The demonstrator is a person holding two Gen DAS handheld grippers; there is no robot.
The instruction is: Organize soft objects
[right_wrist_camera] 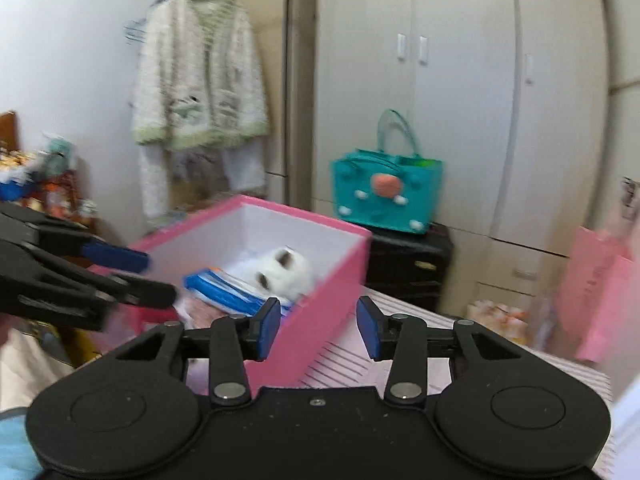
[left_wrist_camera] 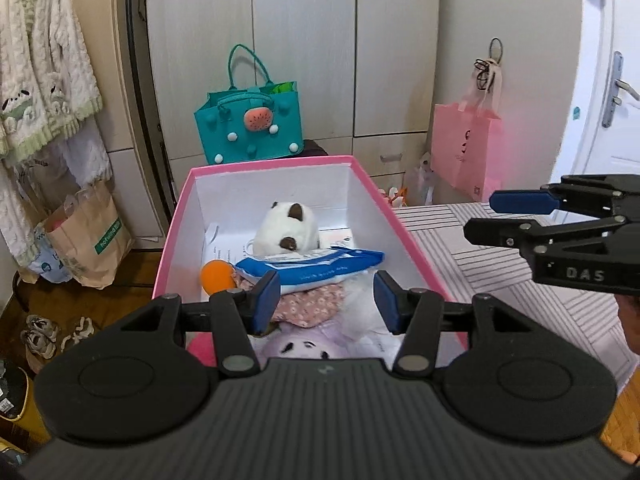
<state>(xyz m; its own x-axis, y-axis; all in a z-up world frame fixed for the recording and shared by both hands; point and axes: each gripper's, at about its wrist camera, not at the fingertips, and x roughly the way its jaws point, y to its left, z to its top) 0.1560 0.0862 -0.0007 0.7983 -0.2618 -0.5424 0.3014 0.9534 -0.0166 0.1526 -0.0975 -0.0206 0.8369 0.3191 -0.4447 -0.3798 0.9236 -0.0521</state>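
A pink box [left_wrist_camera: 276, 162] with white inner walls stands on a striped surface. It holds a white plush [left_wrist_camera: 286, 226], a blue-and-white packet [left_wrist_camera: 316, 268], an orange ball [left_wrist_camera: 216, 276], floral fabric [left_wrist_camera: 312, 306] and a lilac plush [left_wrist_camera: 304, 346]. My left gripper [left_wrist_camera: 327, 300] is open and empty above the box's near end. My right gripper [right_wrist_camera: 318, 330] is open and empty above the box's right wall [right_wrist_camera: 328, 304]; it shows in the left wrist view [left_wrist_camera: 508, 216] to the right of the box. The left gripper shows in the right wrist view [right_wrist_camera: 144, 276].
A teal handbag [left_wrist_camera: 250, 120] stands behind the box before a wardrobe [left_wrist_camera: 304, 40]. A pink bag [left_wrist_camera: 466, 148] hangs at right near a door [left_wrist_camera: 608, 80]. A fluffy jacket [left_wrist_camera: 40, 60], a paper bag [left_wrist_camera: 90, 236] and shoes [left_wrist_camera: 52, 334] are at left.
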